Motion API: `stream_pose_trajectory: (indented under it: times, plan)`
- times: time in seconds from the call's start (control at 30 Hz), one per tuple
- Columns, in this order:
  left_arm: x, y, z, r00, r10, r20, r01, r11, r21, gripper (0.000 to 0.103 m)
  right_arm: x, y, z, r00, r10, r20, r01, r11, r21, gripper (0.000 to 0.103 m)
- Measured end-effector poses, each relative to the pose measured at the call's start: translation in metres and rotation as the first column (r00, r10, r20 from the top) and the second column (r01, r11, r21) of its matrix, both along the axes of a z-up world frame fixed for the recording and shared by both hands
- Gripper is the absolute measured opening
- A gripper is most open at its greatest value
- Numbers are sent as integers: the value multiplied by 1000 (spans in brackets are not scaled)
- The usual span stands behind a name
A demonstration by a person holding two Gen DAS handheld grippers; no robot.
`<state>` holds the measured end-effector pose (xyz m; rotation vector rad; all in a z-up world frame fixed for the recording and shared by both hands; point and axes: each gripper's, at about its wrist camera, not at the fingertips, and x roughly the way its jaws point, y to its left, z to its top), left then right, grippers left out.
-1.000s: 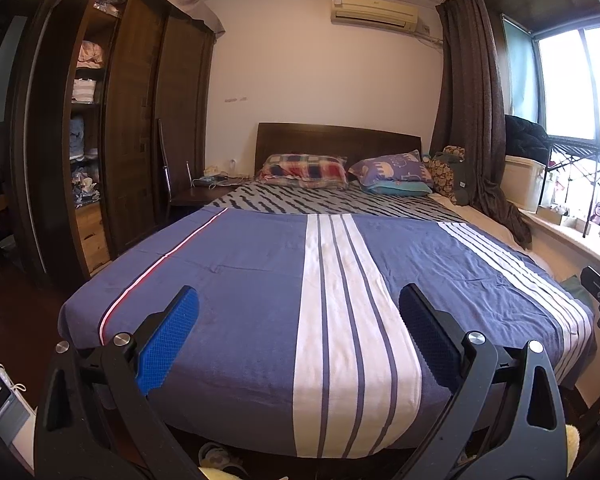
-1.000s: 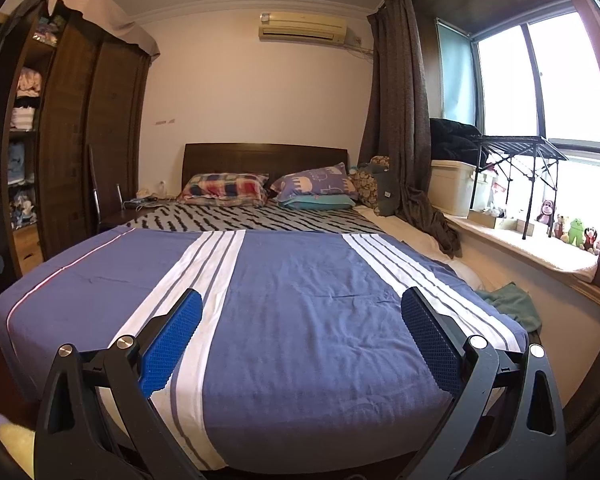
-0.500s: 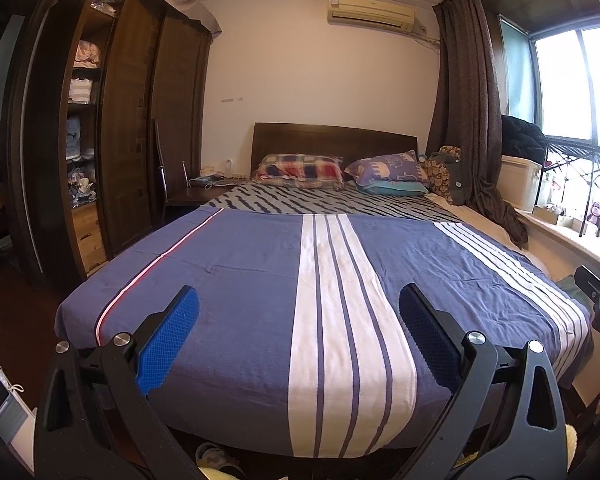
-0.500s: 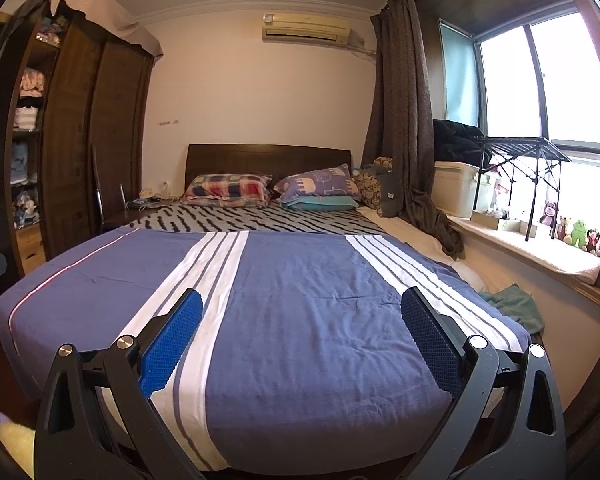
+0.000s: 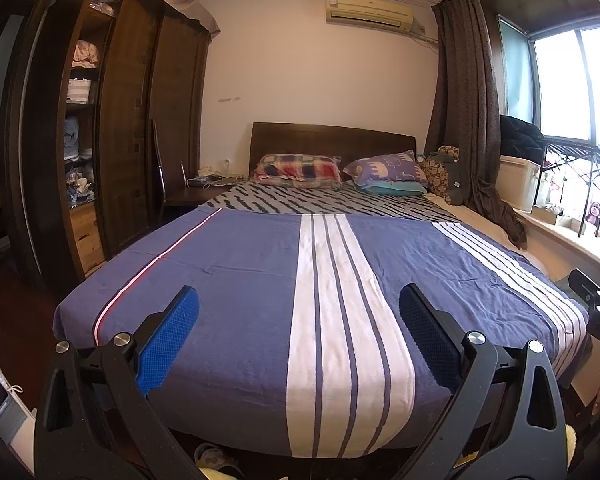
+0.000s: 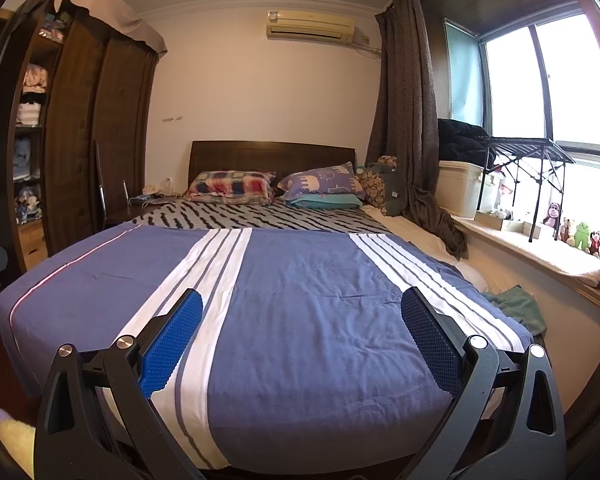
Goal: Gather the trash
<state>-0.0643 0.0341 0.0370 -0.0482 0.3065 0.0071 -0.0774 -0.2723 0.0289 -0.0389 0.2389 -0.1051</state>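
At bed foot, left gripper (image 5: 299,322) and right gripper (image 6: 301,325) hang with jaws spread wide, empty. No trash visible on blue striped bedspread (image 6: 300,292); collection apparently not begun.

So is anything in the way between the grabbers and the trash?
No trash shows in either view, so there is no path to judge. The left hand-held gripper and right hand-held gripper are both open and empty, with only the blue striped bedspread ahead of them.
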Motion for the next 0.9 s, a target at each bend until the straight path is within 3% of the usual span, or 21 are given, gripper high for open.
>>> stream_pose_trajectory:
  times: [0.9]
  plan:
    - [2, -1, 3, 1000, -1, 3, 1, 1000, -1, 95, 2, 1, -1, 1000, 13, -2, -13, 1000, -9, 100]
